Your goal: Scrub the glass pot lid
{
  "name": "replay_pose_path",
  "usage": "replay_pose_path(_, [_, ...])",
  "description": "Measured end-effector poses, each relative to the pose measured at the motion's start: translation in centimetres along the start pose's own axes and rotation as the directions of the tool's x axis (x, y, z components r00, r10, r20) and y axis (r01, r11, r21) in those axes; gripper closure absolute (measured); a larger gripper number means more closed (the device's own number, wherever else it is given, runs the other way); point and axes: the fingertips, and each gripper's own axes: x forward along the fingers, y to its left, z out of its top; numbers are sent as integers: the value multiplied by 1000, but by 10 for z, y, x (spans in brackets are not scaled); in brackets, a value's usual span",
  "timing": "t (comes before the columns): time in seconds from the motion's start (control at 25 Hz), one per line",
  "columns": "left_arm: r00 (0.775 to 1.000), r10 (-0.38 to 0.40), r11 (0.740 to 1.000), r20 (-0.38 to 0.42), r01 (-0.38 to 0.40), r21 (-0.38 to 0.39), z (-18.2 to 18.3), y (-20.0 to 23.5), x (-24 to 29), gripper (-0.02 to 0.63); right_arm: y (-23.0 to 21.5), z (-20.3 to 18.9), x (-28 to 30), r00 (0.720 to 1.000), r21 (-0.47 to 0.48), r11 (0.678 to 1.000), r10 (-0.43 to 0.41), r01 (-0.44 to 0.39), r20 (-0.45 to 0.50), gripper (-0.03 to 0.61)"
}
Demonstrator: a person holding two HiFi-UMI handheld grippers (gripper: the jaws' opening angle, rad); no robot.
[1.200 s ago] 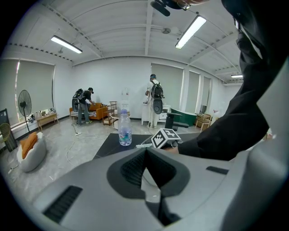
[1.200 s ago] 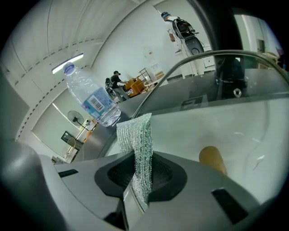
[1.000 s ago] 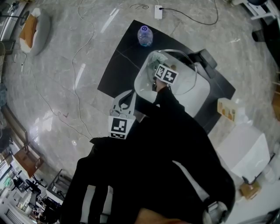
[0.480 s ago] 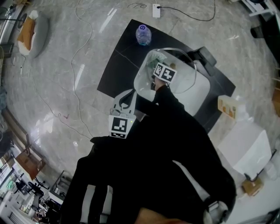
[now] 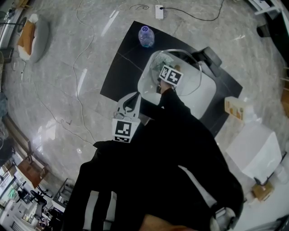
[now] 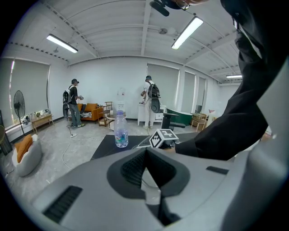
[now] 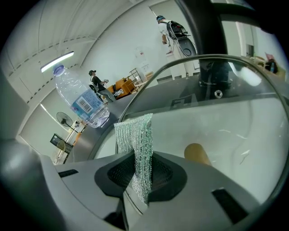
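Note:
The glass pot lid (image 7: 235, 117), with a metal rim and a black knob (image 7: 211, 74), stands tilted over the white basin (image 5: 205, 97). My right gripper (image 7: 140, 173) is shut on a silvery-green mesh scrub cloth (image 7: 135, 144), which is pressed against the glass near the lid's left rim. In the head view only its marker cube (image 5: 170, 75) shows, inside the lid's ring (image 5: 198, 74). My left gripper (image 6: 146, 178) is shut on a thin, pale, glassy edge that looks like the lid's rim. It sits at the basin's left side (image 5: 128, 103).
The basin rests on a black mat (image 5: 119, 67), with a water bottle (image 5: 146, 37) at the mat's far corner. A power strip with a cable (image 5: 159, 11) lies on the floor beyond. A white box (image 5: 253, 153) stands to the right. Two people (image 6: 73, 103) stand far off.
The right gripper's marker cube has shifted very slightly up and left over the lid. The left gripper has kept its place and its hold.

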Motion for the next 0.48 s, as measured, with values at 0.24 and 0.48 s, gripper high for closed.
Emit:
replay_pose_path(0.24, [1000,-15,1000,-1,15,5,0,-5,1,612,-6,0,-4,1000,22,1000,-21,22,-2,510])
replay_pose_path(0.48, [1000,-21,1000,-1,21,9,0,-9,2,612,-15,1,-9,999,31,999,-40,40,2,511])
